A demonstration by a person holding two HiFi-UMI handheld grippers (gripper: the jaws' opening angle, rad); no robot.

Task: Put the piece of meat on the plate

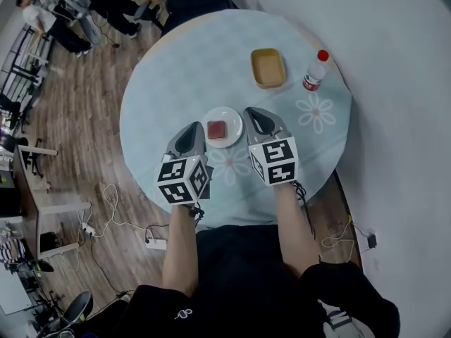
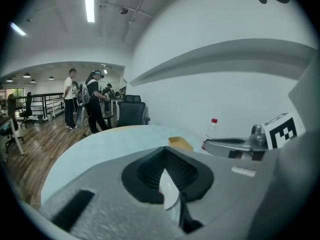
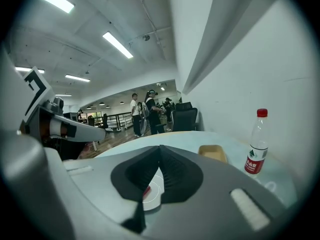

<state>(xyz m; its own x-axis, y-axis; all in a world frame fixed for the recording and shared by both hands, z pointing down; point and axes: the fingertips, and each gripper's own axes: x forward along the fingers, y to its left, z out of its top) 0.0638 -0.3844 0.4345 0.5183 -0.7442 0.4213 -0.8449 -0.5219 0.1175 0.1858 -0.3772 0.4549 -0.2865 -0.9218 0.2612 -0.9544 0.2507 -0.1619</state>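
Meat piece (image 1: 216, 129) is sitting on the white plate (image 1: 224, 112) on the round table (image 1: 176, 69). Left gripper (image 1: 194, 127) and right gripper (image 1: 252, 113) hang either side of it, jaws pressed together, nothing in them.

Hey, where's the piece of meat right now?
In the head view, the piece of meat lies on the white plate on the round table, between the left gripper and the right gripper.

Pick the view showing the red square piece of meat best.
Head view: the red square piece of meat lies whole on the round white plate. Right gripper view catches only a red sliver; left gripper view, just plate edge.
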